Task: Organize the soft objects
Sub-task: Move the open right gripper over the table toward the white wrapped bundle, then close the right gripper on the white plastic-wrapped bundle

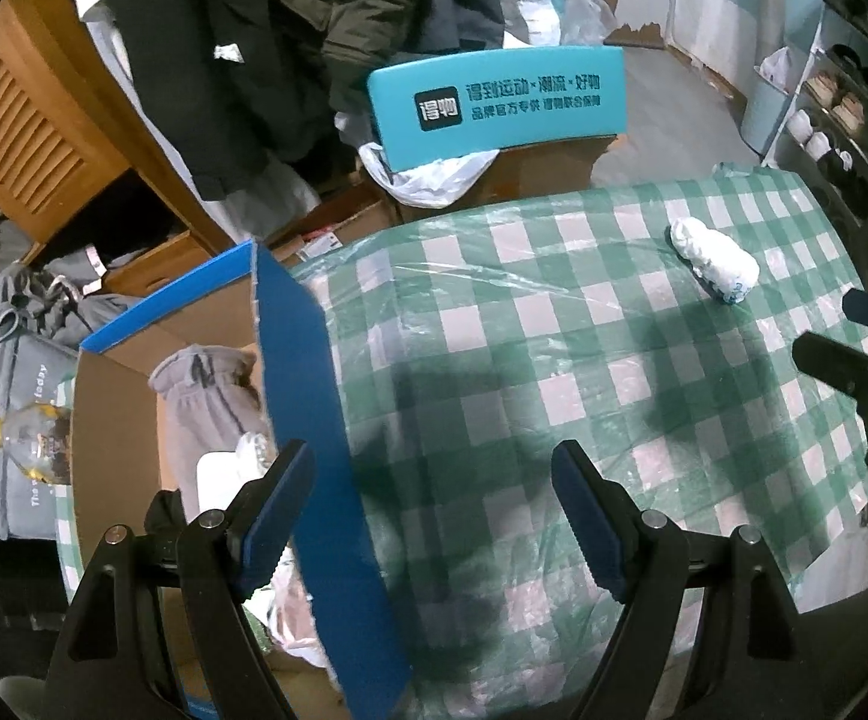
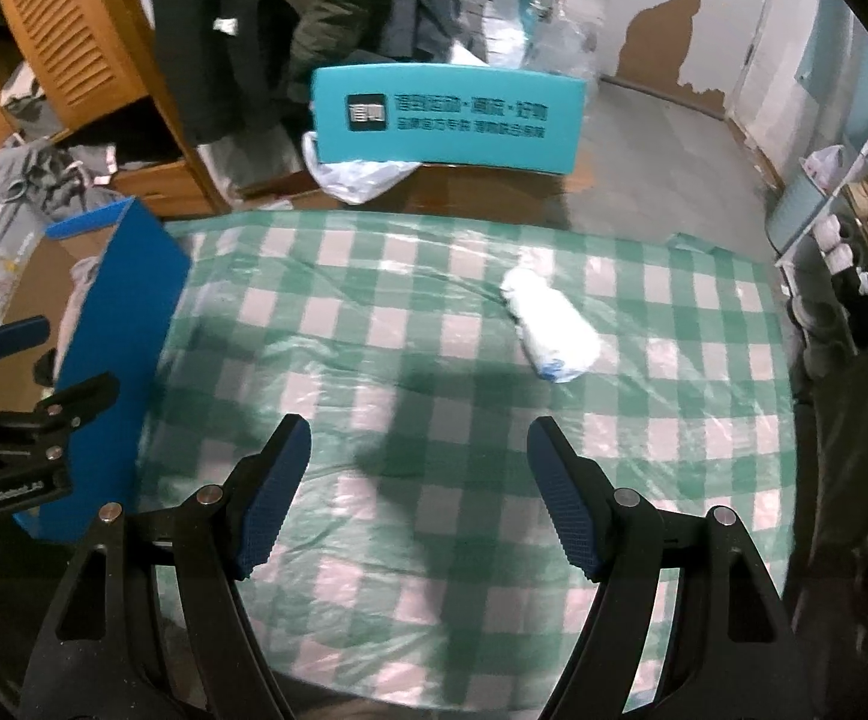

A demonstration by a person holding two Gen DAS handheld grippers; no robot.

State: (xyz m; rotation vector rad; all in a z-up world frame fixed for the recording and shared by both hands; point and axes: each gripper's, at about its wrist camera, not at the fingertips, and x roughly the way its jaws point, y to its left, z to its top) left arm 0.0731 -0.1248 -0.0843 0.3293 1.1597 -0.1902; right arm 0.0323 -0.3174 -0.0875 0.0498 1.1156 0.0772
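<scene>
Left tool (image 1: 434, 510) and right tool (image 2: 419, 486) released, empty; teal box (image 1: 496, 99) at 12 o'clock reads "得物".

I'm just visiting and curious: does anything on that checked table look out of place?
One thing: a white rolled-up soft bundle lies alone on the green-and-white checked plastic tablecloth, while a grey fleece garment already sits in the blue-edged cardboard box at the table's left. Both grippers are open and empty.

Lived-in home room: coats (image 1: 290, 30) hang beside a wooden cabinet (image 1: 32, 120), shoe rack (image 1: 841, 114) past the table's (image 1: 493, 360) far edge.
</scene>
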